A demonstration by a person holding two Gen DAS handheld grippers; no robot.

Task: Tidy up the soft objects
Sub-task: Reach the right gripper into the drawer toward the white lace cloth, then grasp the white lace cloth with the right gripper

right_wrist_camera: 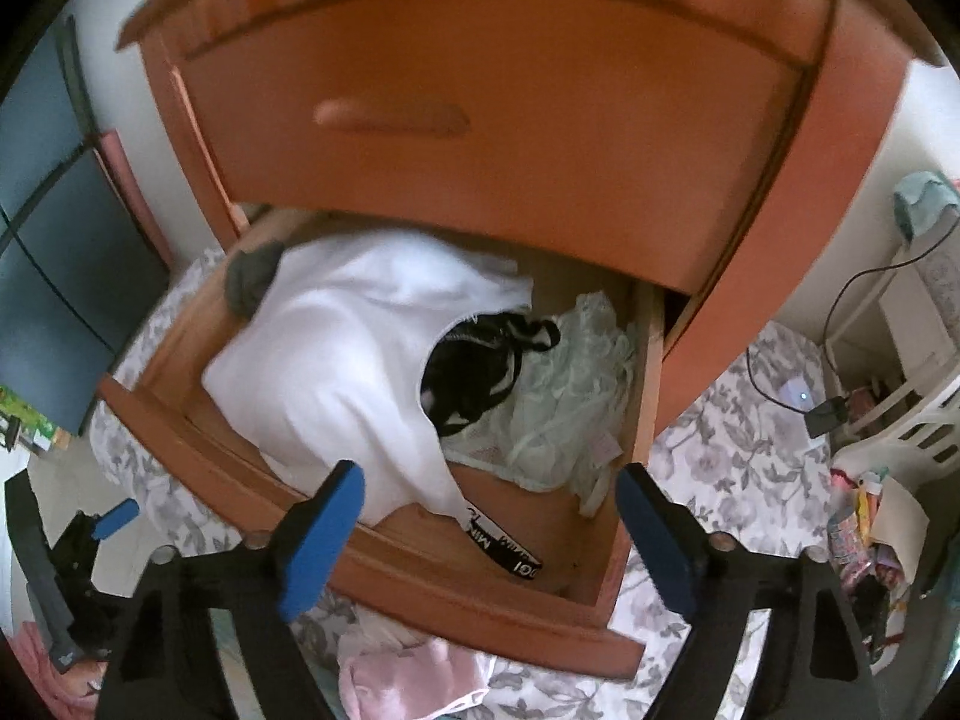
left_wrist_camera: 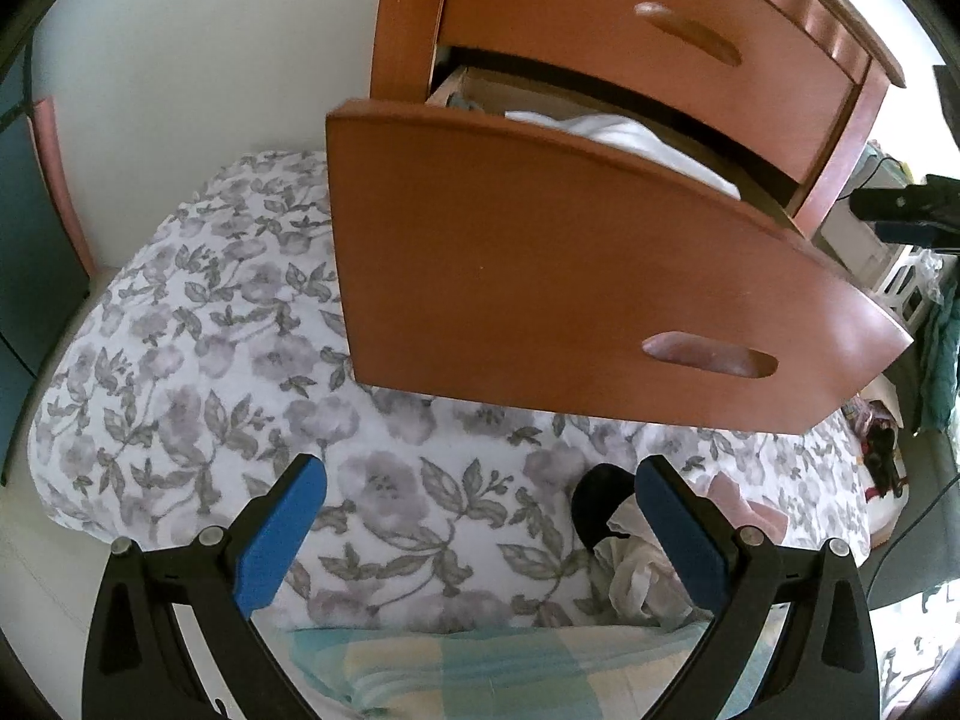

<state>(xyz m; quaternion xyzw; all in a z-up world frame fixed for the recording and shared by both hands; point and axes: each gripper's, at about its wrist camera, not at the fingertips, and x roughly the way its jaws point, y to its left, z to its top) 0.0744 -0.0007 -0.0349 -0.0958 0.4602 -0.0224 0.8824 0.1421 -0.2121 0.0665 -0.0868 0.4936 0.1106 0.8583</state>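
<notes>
The wooden nightstand's lower drawer point(right_wrist_camera: 180, 324) stands pulled out over a floral bedspread point(left_wrist_camera: 198, 324). In it lie a white garment point(right_wrist_camera: 336, 360), a black garment point(right_wrist_camera: 480, 372), a pale green lacy piece point(right_wrist_camera: 570, 408) and a grey sock point(right_wrist_camera: 252, 282). A black lettered band point(right_wrist_camera: 510, 552) hangs inside the drawer front. My right gripper point(right_wrist_camera: 491, 477) is open above the drawer's front, holding nothing. My left gripper point(left_wrist_camera: 480, 474) is open low over the bed, also holding nothing. By its right finger lie a black item point(left_wrist_camera: 600, 498), a crumpled white cloth point(left_wrist_camera: 636, 570) and a pink cloth point(left_wrist_camera: 744, 504).
The upper drawer point(right_wrist_camera: 480, 120) is closed. A pink garment point(right_wrist_camera: 408, 678) lies on the bed under the drawer front. A pale checked cloth point(left_wrist_camera: 480, 666) lies at the near edge. A white basket point(right_wrist_camera: 918, 420), a cable with a charger point(right_wrist_camera: 828, 414) and clutter point(right_wrist_camera: 870, 540) are on the right.
</notes>
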